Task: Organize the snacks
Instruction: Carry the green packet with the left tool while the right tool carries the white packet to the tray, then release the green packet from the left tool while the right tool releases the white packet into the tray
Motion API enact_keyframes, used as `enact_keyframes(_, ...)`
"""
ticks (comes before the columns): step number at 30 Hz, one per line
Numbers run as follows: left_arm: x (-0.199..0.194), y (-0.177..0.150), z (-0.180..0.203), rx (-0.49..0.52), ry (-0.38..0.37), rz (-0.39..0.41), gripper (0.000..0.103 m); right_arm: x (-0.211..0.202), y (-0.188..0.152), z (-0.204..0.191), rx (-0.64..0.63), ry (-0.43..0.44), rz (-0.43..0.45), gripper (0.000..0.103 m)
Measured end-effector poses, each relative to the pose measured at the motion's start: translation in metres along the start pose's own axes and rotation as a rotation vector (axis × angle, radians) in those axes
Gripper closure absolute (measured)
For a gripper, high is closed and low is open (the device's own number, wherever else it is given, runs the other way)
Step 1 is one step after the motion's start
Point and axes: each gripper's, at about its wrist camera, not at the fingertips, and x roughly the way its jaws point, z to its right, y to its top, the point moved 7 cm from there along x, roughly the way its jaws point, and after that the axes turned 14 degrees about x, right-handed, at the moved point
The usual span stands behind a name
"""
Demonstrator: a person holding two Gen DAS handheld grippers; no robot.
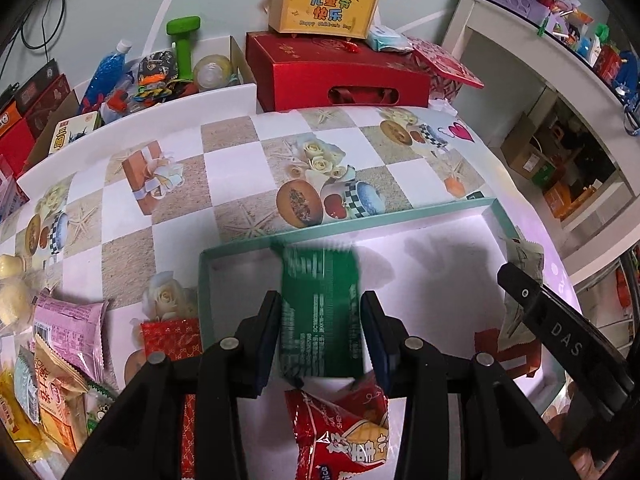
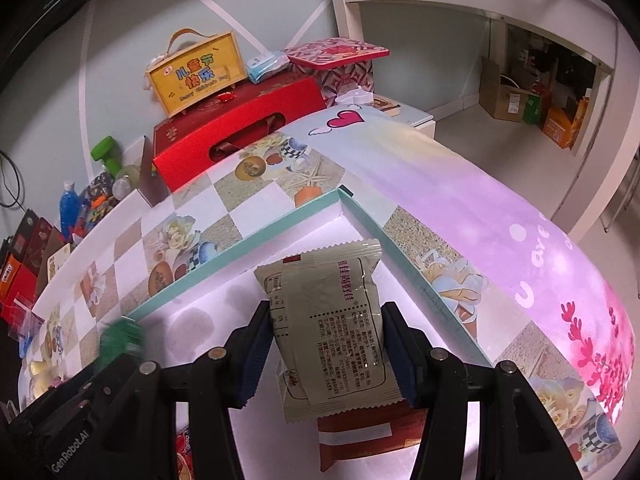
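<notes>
Left gripper (image 1: pixel 322 336) over the teal tray (image 1: pixel 404 224) on the desk (image 1: pixel 180 216), jaws just eased apart, the blurred green packet (image 1: pixel 320 312) between them and apparently loose. Let it fall flat, clear of the red packet (image 1: pixel 340 432). Over to the right gripper (image 2: pixel 326 350): narrow, pinching a beige packet (image 2: pixel 324 320) above the tray's corner. Lower it before letting go.
</notes>
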Motion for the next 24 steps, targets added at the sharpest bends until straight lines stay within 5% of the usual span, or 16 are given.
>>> enact_keyframes(3,-0.003,0.0,-0.002,-0.015,-0.001,0.004,0.038,-0.001,-0.001,-0.003,-0.01,0.0,0.0,0.046)
enact_keyframes(10,-0.009,-0.003,-0.007,-0.026,0.013,0.005,0.038,-0.003,-0.002,-0.006,-0.023,0.001,-0.012,0.045)
enact_keyframes(14,-0.012,-0.005,-0.017,-0.056,0.048,0.003,0.038,-0.001,-0.004,-0.007,-0.018,0.007,-0.029,0.024)
enact_keyframes(18,-0.014,-0.007,-0.027,-0.073,0.082,0.008,0.018,-0.001,-0.004,-0.005,-0.024,-0.01,-0.025,0.01)
enact_keyframes(20,-0.013,-0.009,-0.032,-0.078,0.107,0.006,0.017,0.0,-0.004,-0.005,-0.025,-0.007,-0.029,0.0)
enact_keyframes(23,-0.012,-0.011,-0.038,-0.075,0.154,0.008,0.013,0.0,-0.005,-0.007,-0.035,0.001,-0.025,0.0)
enact_keyframes(24,-0.013,-0.012,-0.041,-0.074,0.181,0.015,0.004,0.0,-0.005,-0.008,-0.039,0.0,-0.023,0.0)
